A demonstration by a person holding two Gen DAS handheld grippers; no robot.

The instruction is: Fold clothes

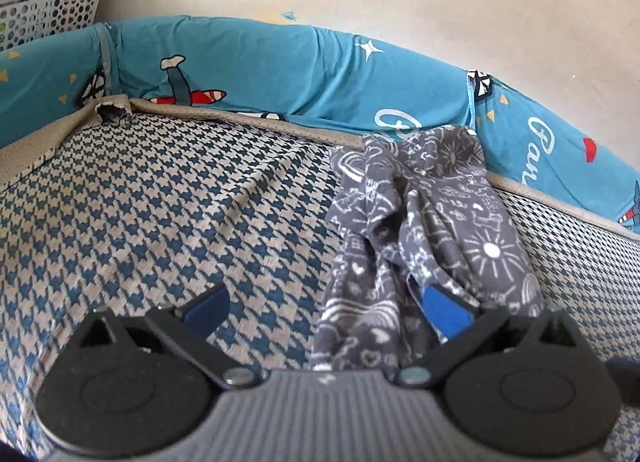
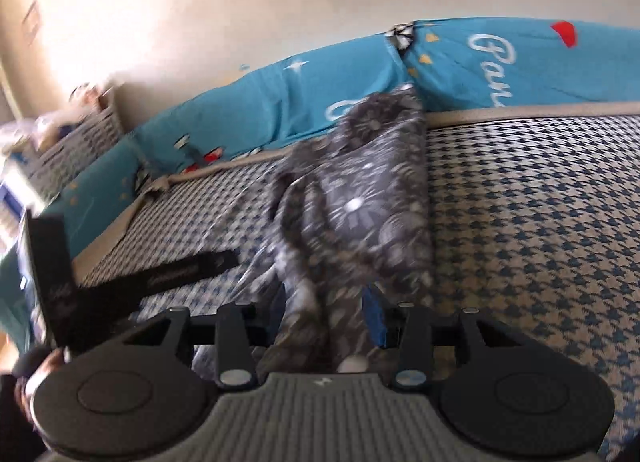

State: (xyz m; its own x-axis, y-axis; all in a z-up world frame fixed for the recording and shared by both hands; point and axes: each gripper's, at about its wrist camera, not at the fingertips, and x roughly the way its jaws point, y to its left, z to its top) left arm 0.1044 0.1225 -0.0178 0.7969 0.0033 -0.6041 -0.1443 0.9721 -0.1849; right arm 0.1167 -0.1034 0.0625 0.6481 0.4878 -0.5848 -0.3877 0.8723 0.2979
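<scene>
A grey garment with white doodle print (image 1: 420,222) lies bunched lengthwise on the blue-and-beige houndstooth bed cover (image 1: 160,202), reaching back to the teal bumper. My left gripper (image 1: 326,312) is open wide; the cloth's near end drapes over its right blue pad (image 1: 444,316), and the left pad is over bare cover. In the blurred right wrist view the garment (image 2: 360,202) runs between the jaws of my right gripper (image 2: 326,322). Those jaws stand partly apart and do not seem to pinch it. The left gripper's black fingers (image 2: 188,267) spread at the left, held by a hand (image 2: 44,366).
A teal cartoon-print bumper cushion (image 1: 280,70) lines the bed's far side against a pale wall. A white perforated basket (image 1: 52,6) filled with things stands beyond the left corner. The bed cover's beige edge (image 1: 36,154) is turned up at that corner.
</scene>
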